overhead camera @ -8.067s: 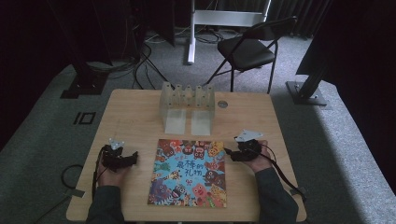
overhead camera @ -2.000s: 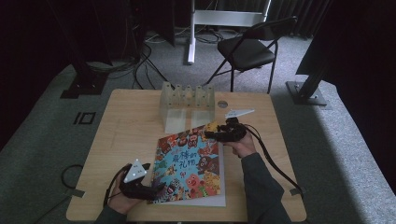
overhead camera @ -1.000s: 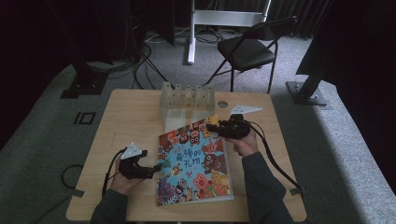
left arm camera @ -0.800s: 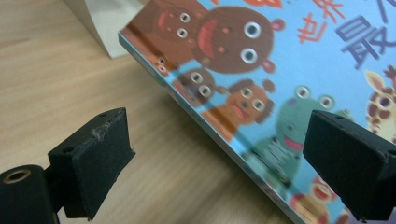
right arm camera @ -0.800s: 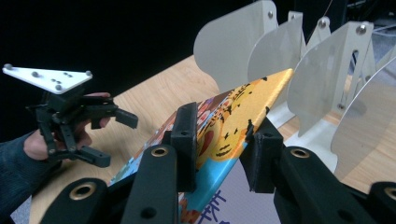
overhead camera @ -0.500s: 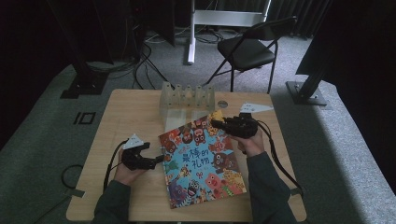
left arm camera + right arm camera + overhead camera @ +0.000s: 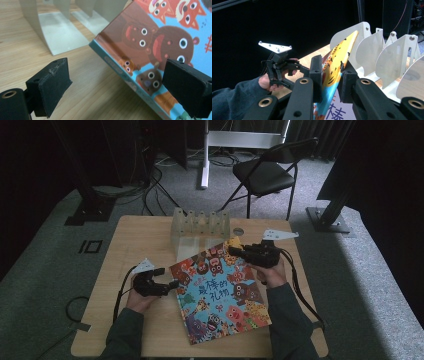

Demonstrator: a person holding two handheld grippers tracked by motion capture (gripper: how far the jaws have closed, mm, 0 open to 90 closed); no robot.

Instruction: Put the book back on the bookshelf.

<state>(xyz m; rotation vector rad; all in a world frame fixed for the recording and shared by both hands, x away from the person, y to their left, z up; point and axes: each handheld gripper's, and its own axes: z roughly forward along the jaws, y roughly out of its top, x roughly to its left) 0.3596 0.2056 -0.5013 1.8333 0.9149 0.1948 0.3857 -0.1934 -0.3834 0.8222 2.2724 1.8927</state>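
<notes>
Picture book [image 7: 220, 292] lies askew on the wooden surface [image 7: 135, 235], far corner lifted toward the white divider rack [image 7: 200, 222].

Left to right, high view: left gripper [image 7: 167, 286] sits at the book's near-left edge. In the left gripper view its jaws stand wide open, one pad [image 7: 51, 85] over bare wood, the other pad [image 7: 187, 88] above the cover; nothing is gripped. The spine edge lies between them, untouched as far as I can tell.

Right gripper [image 7: 235, 251] has the far corner. In the right gripper view its jaws have just been closing and are now clamped on the book's edge [image 7: 332, 75], cover raised and leaning toward the rack's fins [image 7: 372, 50].

Risks, judged:
- Single-corner pinch: the book's weight may pivot it about the jaws, or it may slip out.
- With the left jaws not yet supporting, the lower end could drag and skew.
- Tilted corner may strike a fin instead of entering a slot, nudging the light rack.
</notes>
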